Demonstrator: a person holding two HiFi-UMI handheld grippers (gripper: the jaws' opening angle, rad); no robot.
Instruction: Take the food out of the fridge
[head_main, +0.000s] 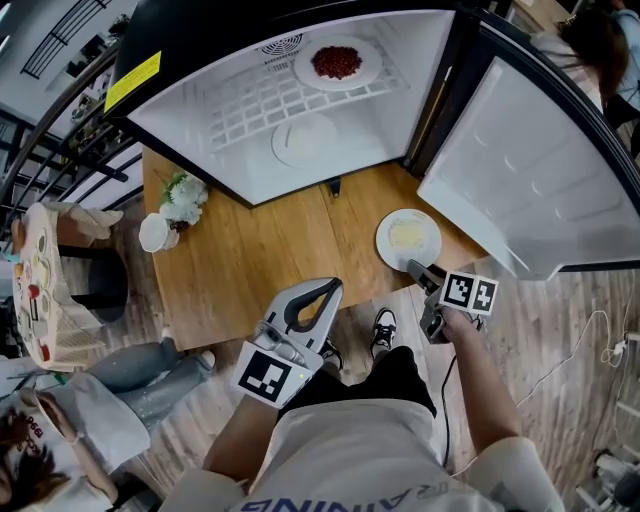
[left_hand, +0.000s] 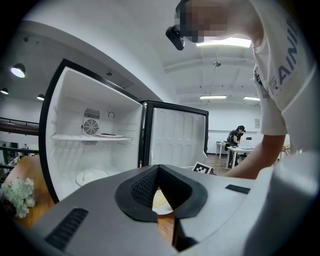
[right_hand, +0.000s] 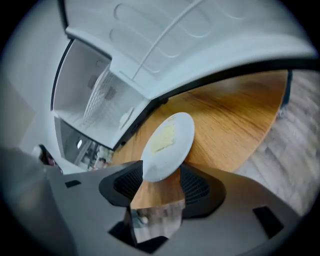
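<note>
right tool (right_hand: 160, 176): apart, plate (right_hand: 169, 137) rim between (plate on table (right_hand: 235, 115)) | left tool (left_hand: 158, 168): together, empty

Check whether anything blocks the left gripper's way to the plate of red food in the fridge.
Nothing visible does. The fridge door stands swung wide open, and the plate of red food sits alone on the wire shelf. Only bare table lies between it and the left gripper; the flowers and cup stand off to the side.
</note>
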